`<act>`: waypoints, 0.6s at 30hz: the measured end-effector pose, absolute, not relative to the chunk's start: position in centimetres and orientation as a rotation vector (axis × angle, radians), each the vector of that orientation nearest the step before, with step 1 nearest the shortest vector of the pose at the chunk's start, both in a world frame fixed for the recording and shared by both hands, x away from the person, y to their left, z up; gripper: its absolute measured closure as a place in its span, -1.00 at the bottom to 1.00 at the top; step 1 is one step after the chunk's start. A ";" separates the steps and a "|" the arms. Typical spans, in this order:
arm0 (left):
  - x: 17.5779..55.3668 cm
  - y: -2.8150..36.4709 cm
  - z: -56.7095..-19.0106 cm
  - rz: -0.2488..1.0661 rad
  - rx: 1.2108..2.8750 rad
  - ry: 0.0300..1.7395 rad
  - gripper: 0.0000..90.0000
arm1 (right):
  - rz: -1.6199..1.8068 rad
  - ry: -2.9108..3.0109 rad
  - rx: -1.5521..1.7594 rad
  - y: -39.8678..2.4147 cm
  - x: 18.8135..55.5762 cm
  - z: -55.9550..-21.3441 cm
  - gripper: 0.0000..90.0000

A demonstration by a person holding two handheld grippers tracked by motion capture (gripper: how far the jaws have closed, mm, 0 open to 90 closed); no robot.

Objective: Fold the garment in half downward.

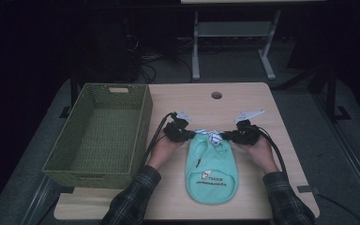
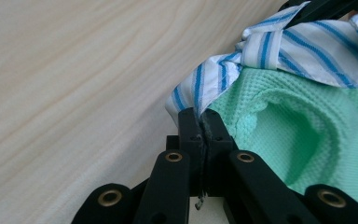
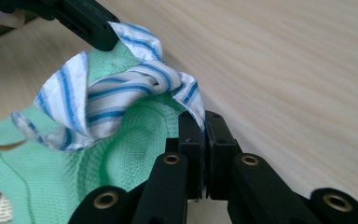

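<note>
A small mint-green shirt [image 1: 212,168] is laid flat on the wooden table [image 1: 243,101], near the front edge and between the person's two hands, with its collar end pointing away from the person. A blue-and-white striped collar [image 1: 212,136] is bunched at that far end. A small printed emblem with dark lettering is seen on the lower part of the shirt; the words are too small to be read.

The left gripper [image 1: 183,135] is held at the collar's left corner. In the left gripper view its jaws are seen pressed together, with the striped collar [image 2: 279,51] edge and the green knit [image 2: 317,140] pinched between the pads [image 2: 189,122]. The right gripper [image 1: 228,136] is held at the collar's right corner. In the right gripper view its jaws are likewise closed on the striped collar [image 3: 116,100] where it meets the green fabric [image 3: 51,186], a fold of cloth being caught between the pads [image 3: 189,122]. The left gripper's black jaw is seen at the top left of that view, on the far corner of the collar. How much cloth lies inside each grip cannot be judged, since the jaws hide it.

A woven green basket [image 1: 143,124] is stood on the table's left side, well apart from the shirt and just beside the left hand [image 1: 161,150]. The right hand [image 1: 260,152] is rested on the table at the shirt's right. Plaid sleeves are worn on both forearms.
</note>
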State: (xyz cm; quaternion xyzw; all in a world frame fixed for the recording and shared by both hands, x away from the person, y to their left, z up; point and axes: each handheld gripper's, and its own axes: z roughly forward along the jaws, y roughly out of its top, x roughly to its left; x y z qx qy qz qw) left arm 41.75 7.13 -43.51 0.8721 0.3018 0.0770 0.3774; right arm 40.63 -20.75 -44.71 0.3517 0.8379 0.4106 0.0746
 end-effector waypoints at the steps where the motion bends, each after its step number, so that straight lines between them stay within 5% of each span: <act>1: 41.7 7.2 -43.2 0.204 2.224 0.771 0.97 | 1.242 2.508 1.051 -20.9 40.6 -44.5 0.94; 18: 40.4 7.6 -38.3 0.333 2.099 0.714 0.96 | 1.304 2.406 0.961 -20.9 40.5 -39.7 0.94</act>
